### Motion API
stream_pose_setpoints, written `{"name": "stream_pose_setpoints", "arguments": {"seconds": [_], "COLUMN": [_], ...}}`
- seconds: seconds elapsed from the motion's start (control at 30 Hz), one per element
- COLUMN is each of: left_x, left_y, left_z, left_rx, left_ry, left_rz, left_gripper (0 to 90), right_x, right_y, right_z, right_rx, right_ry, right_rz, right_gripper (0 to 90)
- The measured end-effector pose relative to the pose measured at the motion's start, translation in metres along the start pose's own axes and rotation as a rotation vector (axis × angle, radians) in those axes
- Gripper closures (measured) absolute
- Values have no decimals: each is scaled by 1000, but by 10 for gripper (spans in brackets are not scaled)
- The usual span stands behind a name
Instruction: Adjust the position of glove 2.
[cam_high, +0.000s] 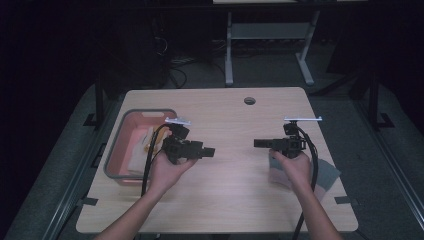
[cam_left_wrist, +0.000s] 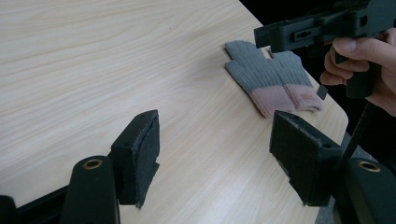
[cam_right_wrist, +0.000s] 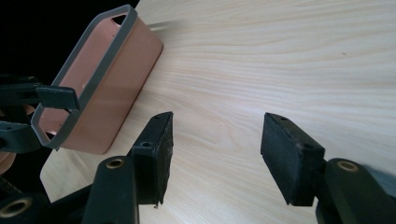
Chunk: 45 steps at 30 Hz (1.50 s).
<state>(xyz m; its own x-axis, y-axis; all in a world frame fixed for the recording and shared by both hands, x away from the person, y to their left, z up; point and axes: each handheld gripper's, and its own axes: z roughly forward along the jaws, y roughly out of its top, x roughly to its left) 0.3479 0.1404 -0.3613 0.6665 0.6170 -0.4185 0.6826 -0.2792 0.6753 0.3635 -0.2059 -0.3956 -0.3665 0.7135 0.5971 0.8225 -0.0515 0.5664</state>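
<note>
A pair of grey knit gloves (cam_high: 327, 174) with pink cuffs lies at the table's right edge, partly under the person's right hand; in the left gripper view the gloves (cam_left_wrist: 273, 79) lie flat side by side. My left gripper (cam_high: 209, 151) is held above the table beside the pink basket (cam_high: 150, 112), pointing right. My right gripper (cam_high: 259, 143) points left toward it, and a stretch of bare table separates the two. The left gripper (cam_left_wrist: 215, 126) is open with nothing between its pads. The right gripper (cam_right_wrist: 217, 123) is open and empty too.
The grey-rimmed pink basket (cam_right_wrist: 116, 93) stands at the table's left edge with pale cloth items (cam_high: 140, 150) inside. The wooden table (cam_high: 230, 200) has a round cable hole (cam_high: 249, 100) near its far edge. Another desk's white legs (cam_high: 229, 50) stand behind on the dark floor.
</note>
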Motion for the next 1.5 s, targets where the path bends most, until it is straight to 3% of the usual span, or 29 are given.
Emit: {"name": "stream_pose_setpoints", "arguments": {"seconds": [0.63,1.2,1.5], "left_x": [-17,-37,-41], "left_y": [-2,-10,-12], "left_z": [31,73,80], "left_rx": [9,54,64], "left_ry": [-64,-129,-137], "left_rz": [10,28,34], "left_gripper": [320,310,305], "right_x": [-33,-69,-79], "right_y": [-23,-51,-62], "right_z": [-27,-59,-71], "right_rx": [-13,-30,-33], "right_ry": [-54,-111,-145], "right_rz": [60,121,135], "right_gripper": [424,423,423]}}
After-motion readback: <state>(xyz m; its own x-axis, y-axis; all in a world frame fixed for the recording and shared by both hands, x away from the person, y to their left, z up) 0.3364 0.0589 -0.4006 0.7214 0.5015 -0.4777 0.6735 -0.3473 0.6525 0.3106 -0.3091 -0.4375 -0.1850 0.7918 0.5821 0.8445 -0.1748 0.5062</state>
